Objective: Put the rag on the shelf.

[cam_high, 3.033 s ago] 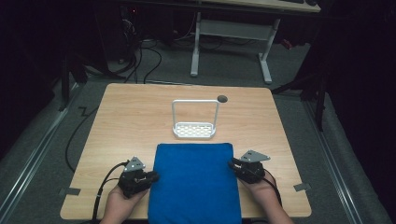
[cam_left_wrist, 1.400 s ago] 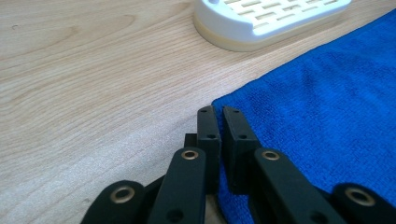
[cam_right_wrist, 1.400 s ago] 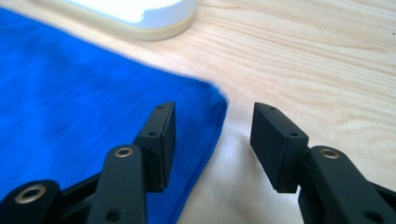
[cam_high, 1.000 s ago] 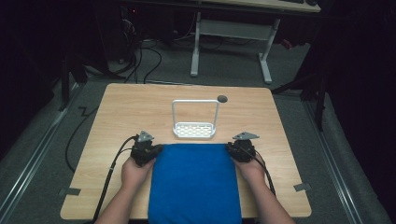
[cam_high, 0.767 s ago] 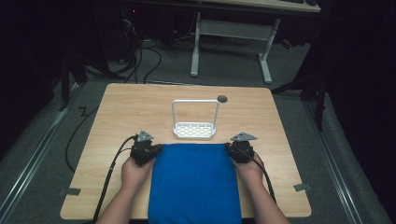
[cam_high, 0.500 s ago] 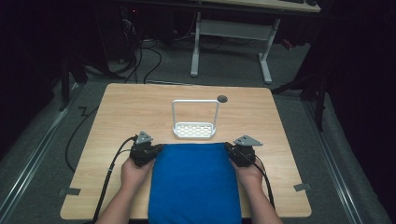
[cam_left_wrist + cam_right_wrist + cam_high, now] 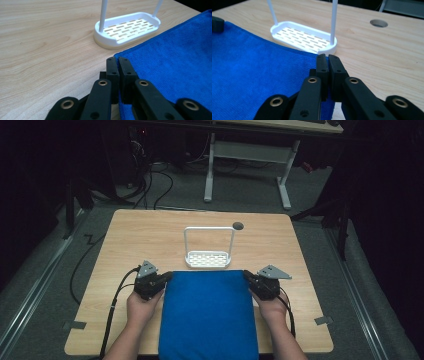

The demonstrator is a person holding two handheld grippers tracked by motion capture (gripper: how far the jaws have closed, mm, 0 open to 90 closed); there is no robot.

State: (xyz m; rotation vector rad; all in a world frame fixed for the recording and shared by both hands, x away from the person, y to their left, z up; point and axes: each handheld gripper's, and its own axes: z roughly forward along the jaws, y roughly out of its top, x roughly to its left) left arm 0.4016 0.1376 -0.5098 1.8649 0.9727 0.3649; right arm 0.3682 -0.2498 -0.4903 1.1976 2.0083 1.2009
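A blue cloth (image 7: pixel 209 312) lies flat on the near half of the wooden table (image 7: pixel 150 235), and its near edge hangs over the front. My left gripper (image 7: pixel 168 276) is at the cloth's far left corner. In the left gripper view its jaws (image 7: pixel 117 62) are shut on that corner of the cloth (image 7: pixel 175 60). My right gripper (image 7: pixel 246 275) is at the far right corner. Its jaws (image 7: pixel 327 60) are pressed together on the cloth (image 7: pixel 254 70) edge.
A white slotted rack (image 7: pixel 208 258) with a tall wire handle stands just beyond the cloth's far edge, close to both grippers (image 7: pixel 127 28) (image 7: pixel 303 37). A round cable hole (image 7: pixel 238 225) sits behind it. Bare wood extends left, right and behind.
Three seconds ago both grippers were beside the cloth's middle; they have moved forward to its far corners. Over the last second they have hardly shifted, and the cloth lies the same.
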